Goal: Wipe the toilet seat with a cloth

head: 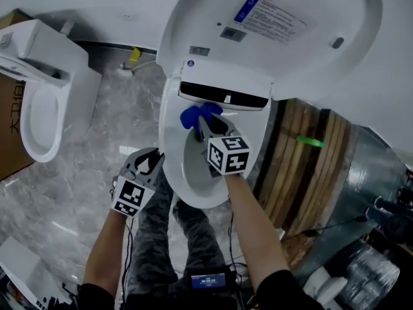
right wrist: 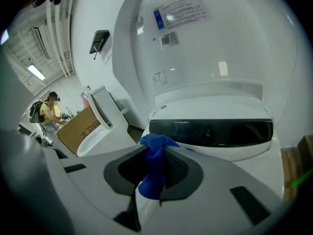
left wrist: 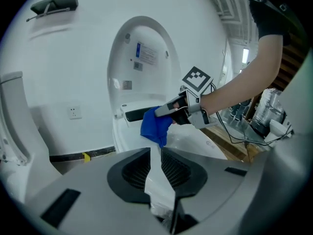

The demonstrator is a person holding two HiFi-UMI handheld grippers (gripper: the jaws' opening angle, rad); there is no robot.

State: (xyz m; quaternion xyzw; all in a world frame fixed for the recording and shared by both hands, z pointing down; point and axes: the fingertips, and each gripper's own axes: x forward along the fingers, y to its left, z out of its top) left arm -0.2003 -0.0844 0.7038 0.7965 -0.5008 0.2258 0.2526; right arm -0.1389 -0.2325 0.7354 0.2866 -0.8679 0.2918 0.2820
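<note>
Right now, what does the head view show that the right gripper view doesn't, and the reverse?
Only the head view shows the left tongs, which sit beside the bowl, and the person's legs below them. Only the right gripper view shows a distant person in a yellow top and a dark fixture on the wall. Both show the blue cloth clamped in the right tongs, the raised lid with its labels, and a second toilet off to the left.
</note>
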